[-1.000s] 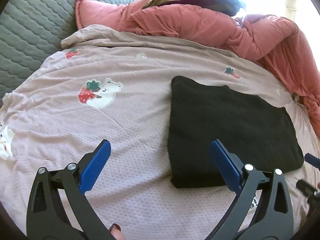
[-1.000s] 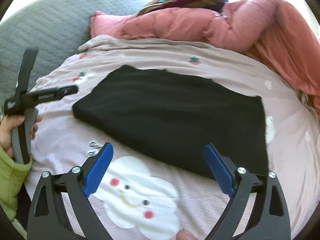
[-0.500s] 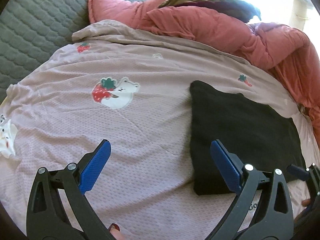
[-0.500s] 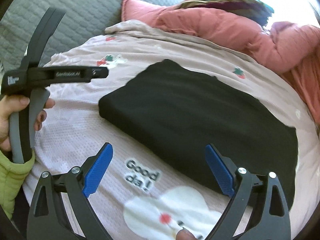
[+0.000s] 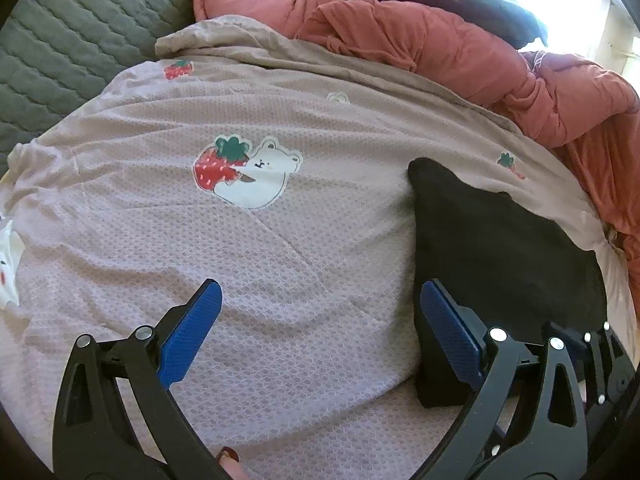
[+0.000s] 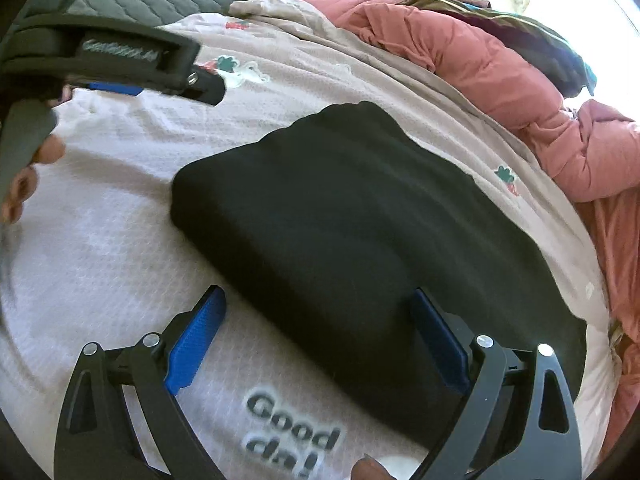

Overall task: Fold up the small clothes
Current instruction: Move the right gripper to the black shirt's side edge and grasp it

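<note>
Nearest to me, my left gripper hangs over the pale pink bedspread with its blue pads spread wide and nothing between them; a fingertip with dark polish shows at the bottom edge of that view. My right gripper is likewise spread apart and empty, its left pad over the bedspread and its right pad over the near edge of the folded black garment. Just below it, the printed words "Good da!" sit on the cover. The garment lies flat as a thick dark rectangle on the bedspread; from my left camera it is off to the right, with my right-hand pad in front of its near left corner. On the left of my right camera, my hand grips the handle of the left tool. Further out, a strawberry-and-bear print marks the cover well to the left of the garment. Beyond that a rumpled coral-red quilt is heaped along the far side, with a grey quilted surface behind on the left.
</note>
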Tool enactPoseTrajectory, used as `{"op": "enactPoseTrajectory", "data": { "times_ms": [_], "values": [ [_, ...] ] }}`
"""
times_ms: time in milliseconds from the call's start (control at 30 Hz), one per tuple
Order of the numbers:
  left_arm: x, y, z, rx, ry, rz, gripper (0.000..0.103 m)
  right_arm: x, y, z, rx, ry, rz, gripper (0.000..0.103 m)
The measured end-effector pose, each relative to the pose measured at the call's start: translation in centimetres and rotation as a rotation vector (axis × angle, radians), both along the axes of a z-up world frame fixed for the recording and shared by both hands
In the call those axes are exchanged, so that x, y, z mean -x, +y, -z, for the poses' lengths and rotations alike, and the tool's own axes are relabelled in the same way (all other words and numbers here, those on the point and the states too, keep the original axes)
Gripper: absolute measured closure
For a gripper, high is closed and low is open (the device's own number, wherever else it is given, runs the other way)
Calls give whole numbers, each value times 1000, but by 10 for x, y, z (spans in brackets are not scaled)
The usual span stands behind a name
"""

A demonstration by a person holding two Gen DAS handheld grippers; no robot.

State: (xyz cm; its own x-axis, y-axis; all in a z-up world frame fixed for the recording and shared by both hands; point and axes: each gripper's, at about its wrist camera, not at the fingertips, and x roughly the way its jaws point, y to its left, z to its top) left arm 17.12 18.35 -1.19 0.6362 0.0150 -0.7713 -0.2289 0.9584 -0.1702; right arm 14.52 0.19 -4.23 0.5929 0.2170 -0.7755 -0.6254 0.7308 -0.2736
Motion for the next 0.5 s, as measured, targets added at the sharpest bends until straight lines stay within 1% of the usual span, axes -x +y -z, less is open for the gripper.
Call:
{"op": "enactPoseTrajectory", "data": {
  "times_ms": [167, 300, 367, 467, 500],
  "values": [
    [-3, 2, 4, 10, 13, -10, 10, -15, 5, 2, -2, -46, 32, 10],
    [-9, 2, 5, 14, 8, -22, 10, -16, 3, -1, -24, -91, 38, 12],
    [-16, 1, 5, 27, 16, -19, 10, -15, 1, -3, -42, -96, 23, 18],
    [-23, -1, 3, 42, 17, -12, 10, -10, -3, -8, -75, -111, 5, 36],
    [-25, -2, 3, 46, 19, -9, 10, -9, -4, -10, -83, -113, 4, 50]
  ]
}}
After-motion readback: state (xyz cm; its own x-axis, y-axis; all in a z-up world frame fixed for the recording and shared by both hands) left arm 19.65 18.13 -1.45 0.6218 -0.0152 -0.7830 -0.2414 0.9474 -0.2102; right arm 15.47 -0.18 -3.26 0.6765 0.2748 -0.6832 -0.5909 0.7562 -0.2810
